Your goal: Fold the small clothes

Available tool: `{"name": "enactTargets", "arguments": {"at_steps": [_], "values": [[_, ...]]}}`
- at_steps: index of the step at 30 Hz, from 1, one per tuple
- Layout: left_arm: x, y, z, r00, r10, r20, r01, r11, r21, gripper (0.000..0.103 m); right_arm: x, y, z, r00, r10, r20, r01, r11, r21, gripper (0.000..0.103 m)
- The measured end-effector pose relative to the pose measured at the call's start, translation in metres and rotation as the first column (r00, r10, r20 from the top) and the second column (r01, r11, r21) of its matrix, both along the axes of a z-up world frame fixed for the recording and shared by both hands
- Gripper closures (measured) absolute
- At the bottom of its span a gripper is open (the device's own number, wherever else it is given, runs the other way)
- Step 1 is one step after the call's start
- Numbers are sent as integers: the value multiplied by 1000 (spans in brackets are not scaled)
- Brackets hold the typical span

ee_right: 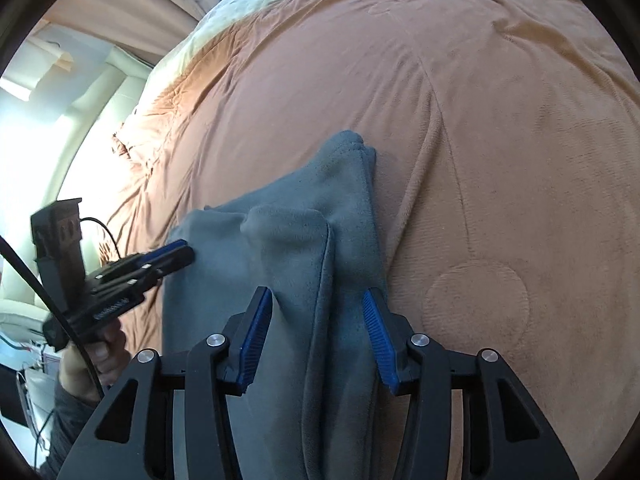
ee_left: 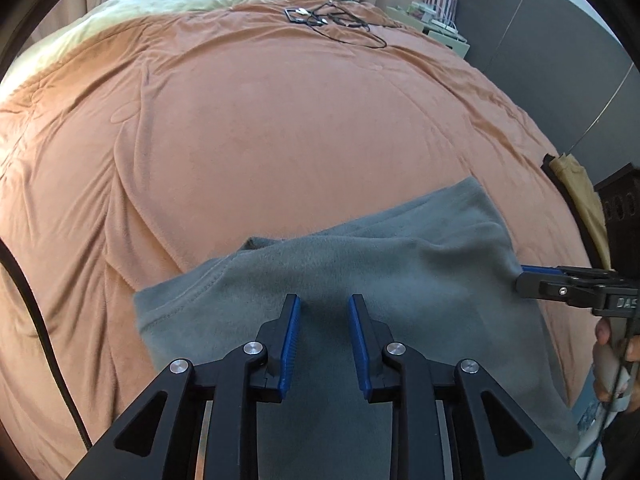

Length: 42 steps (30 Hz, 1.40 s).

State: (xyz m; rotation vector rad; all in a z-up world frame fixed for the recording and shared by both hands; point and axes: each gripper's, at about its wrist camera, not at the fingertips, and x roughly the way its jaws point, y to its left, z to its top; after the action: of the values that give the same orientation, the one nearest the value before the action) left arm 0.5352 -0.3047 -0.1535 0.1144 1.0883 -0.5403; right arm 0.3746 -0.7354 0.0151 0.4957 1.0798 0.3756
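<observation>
— One grey fleece garment [ee_left: 360, 280], partly folded over itself, lies near the front edge of the bed on an orange plush bedspread [ee_left: 280, 128]. How does it lie from the fingers?

— Right under both. In the left wrist view the cloth spreads across beneath the left gripper [ee_left: 324, 312]; its fingers [ee_left: 292, 332] stand apart over flat fleece and grasp nothing.

— And the right?

— The right gripper [ee_right: 318, 308] straddles a raised ridge of fabric. Its fingers [ee_right: 376, 328] stand apart too, not clamped; the fold rises between them, but I see no pad pressing it.

— Which way does the garment run?

— In the right wrist view its long axis runs away from the camera toward a narrow end far up the bed. The right hand [ee_left: 612, 356] is at the garment's right edge, the left at the opposite edge, so both are about equally near.

— So the next move?

— My guess: each side must close on an edge before another fold. A tangle of black cables [ee_left: 336, 20] lies well apart, at the far end of the bed.
</observation>
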Motion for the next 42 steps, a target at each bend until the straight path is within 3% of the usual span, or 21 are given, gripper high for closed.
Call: {"name": "enactTargets", "arguments": {"at_steps": [3, 8, 14, 19, 22, 24, 26, 27, 39, 42], "values": [[7, -2, -6, 1000, 14, -5, -14, 1000, 4, 77, 3, -1, 5, 1000, 7, 17, -7, 1000, 27, 60], [17, -5, -15, 999, 27, -16, -27, 1000, 13, 77, 16, 2, -5, 1000, 5, 0, -5, 1000, -25, 98], [24, 1, -19, 998, 60, -36, -61, 998, -28, 76, 2, -5, 10, 996, -56, 65, 60, 996, -63, 100], [31, 7, -9, 994, 98, -48, -101, 991, -85, 76, -7, 13, -2, 998, -57, 38, 62, 984, -164, 99], [27, 21, 5, 992, 127, -28, -129, 987, -92, 76, -14, 19, 10, 997, -48, 55, 57, 983, -176, 95], [22, 32, 12, 991, 135, -21, -136, 986, -99, 76, -21, 18, 21, 996, -47, 71, 60, 980, -190, 84], [15, 44, 15, 988, 153, -23, -154, 984, -92, 76, -29, 16, 31, 995, -44, 87, 61, 978, -198, 48], [12, 48, 15, 987, 158, -28, -160, 983, -91, 75, -33, 16, 33, 994, -45, 95, 63, 979, -194, 44], [-42, 95, -10, 967, 218, -130, -229, 970, -77, 74, -55, 6, 5, 1000, -17, 7, 17, 991, -134, 44], [-63, 99, -15, 968, 211, -139, -222, 972, -72, 62, -62, 6, -2, 1000, -7, -20, 5, 994, -108, 44]]}}
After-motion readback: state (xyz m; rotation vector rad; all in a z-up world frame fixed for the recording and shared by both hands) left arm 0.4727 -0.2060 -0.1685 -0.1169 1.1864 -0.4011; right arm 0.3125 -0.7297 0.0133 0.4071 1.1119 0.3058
